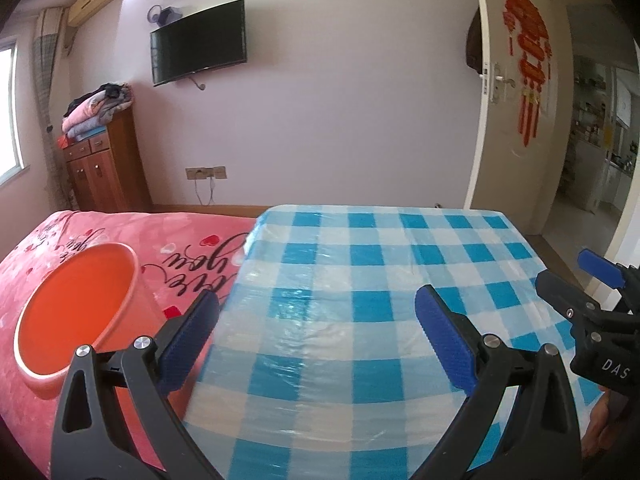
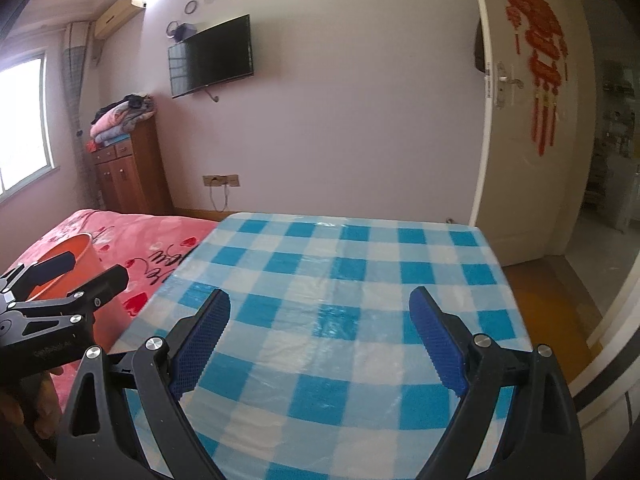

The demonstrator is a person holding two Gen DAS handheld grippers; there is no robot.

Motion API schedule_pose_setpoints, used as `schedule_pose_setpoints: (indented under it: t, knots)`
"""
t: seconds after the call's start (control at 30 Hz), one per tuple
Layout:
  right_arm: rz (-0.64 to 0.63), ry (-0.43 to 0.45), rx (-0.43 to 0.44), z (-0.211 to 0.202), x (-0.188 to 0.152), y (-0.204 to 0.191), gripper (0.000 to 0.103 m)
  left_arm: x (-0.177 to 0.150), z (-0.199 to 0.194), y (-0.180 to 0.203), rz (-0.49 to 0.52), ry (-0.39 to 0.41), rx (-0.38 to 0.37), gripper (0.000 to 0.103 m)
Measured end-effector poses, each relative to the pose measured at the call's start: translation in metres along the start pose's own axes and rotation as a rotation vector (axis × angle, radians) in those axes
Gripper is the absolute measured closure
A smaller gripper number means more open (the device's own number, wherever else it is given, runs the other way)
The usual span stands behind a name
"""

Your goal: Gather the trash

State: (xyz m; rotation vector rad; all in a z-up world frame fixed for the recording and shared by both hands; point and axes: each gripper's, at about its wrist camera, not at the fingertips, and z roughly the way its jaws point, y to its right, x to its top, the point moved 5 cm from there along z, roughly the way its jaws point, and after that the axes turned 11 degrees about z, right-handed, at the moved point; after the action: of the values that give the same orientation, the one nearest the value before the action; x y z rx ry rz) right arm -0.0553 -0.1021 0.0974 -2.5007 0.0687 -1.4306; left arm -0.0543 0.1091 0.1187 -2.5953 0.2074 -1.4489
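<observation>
Two grippers (fingers apart), left gripper, right gripper, one bucket

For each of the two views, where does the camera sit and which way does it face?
Left wrist: behind the open left claw, facing the checked table and wall TV; right claw at right edge.
Right wrist: behind the open right claw, same direction; left claw at left.
Shared: table, orange bin, bed, door.

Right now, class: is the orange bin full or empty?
Empty: the left wrist view looks into the orange bin and shows only bare inner wall.
</observation>
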Motion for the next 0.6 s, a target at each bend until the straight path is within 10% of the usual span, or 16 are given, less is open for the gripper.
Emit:
schedule_pose_setpoints:
  t: [0.6]
  knots:
    - [0.077, 0.044, -0.107, -0.033, -0.009, 0.065, 0.013, 0.0, -0.007, 0.059, 0.049, 0.009, -0.069, 0.004]
